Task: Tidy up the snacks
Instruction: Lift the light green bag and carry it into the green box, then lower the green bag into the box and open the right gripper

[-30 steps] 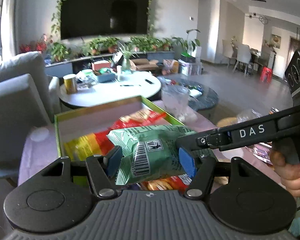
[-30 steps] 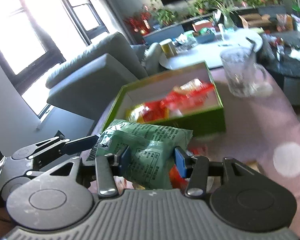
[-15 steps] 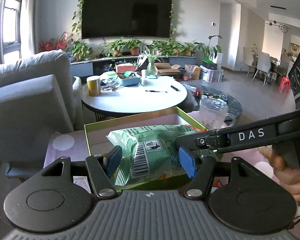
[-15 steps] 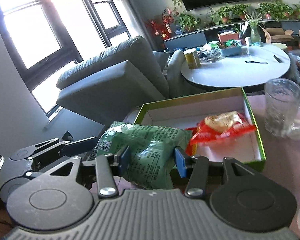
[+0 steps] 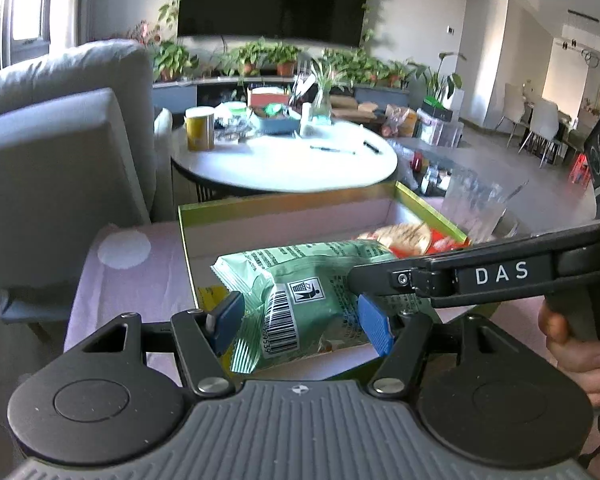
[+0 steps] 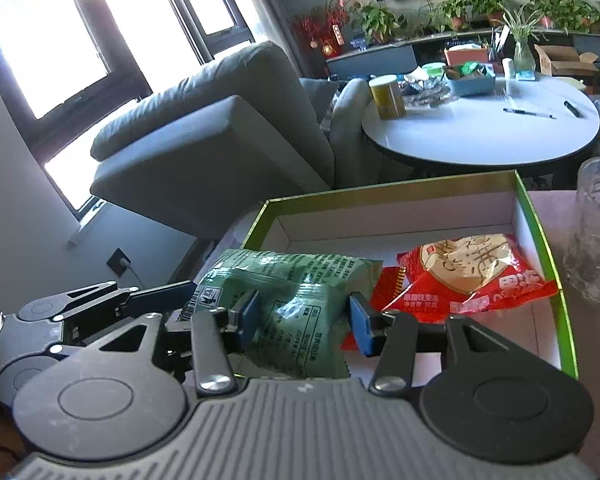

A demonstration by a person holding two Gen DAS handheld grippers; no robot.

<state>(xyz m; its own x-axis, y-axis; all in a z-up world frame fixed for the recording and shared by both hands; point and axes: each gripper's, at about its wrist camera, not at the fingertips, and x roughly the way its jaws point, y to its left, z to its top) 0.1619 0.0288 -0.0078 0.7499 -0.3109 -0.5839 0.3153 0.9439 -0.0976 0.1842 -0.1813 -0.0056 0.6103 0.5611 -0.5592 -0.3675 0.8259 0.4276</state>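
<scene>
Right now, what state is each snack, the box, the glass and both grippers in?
green snack packet: held over the box by both grippers
red snack packet: lying inside the box
green box: open, no lid on
glass mug: upright beside the box
left gripper: shut on the packet
right gripper: shut on the packet

Both wrist cameras look down along their jaws, close over one green box [image 5: 428, 208] [image 6: 540, 216].
</scene>
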